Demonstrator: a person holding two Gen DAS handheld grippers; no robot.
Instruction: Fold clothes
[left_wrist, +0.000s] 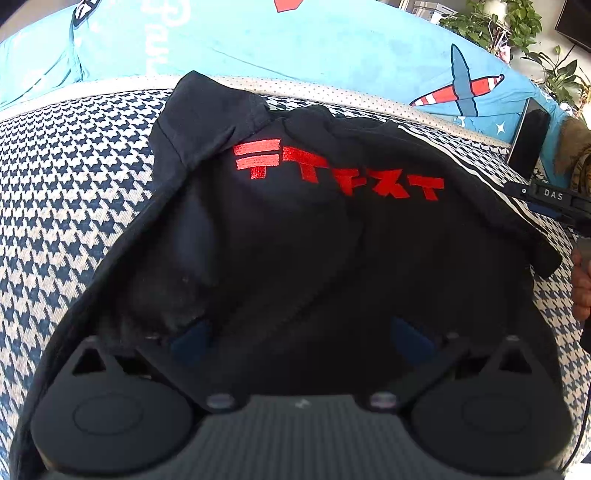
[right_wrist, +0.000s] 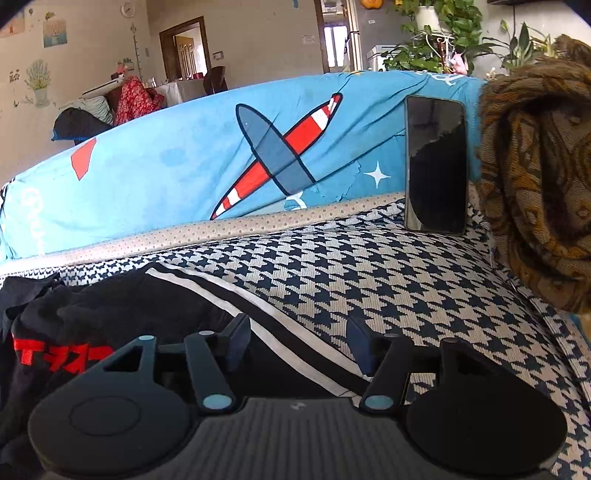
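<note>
From the left wrist, a black garment (left_wrist: 295, 229) with red lettering (left_wrist: 332, 173) lies bunched on the houndstooth sofa cover (left_wrist: 74, 184); the left gripper (left_wrist: 301, 336) hangs over it, jaws spread, cloth beneath them. From the right wrist, the right gripper (right_wrist: 299, 343) has its jaws spread over the garment's white-striped edge (right_wrist: 258, 325), and a phone (right_wrist: 436, 162) leans against the blue airplane-print backrest (right_wrist: 184, 166).

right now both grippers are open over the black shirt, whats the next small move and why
Probably lower the right gripper and close it on the striped edge of the shirt. Its jaws stand open with that edge between the fingers, nothing gripped. The left gripper is open too, over the crumpled middle, so the shirt lies bunched on the cushion and needs a held edge before any fold.
</note>
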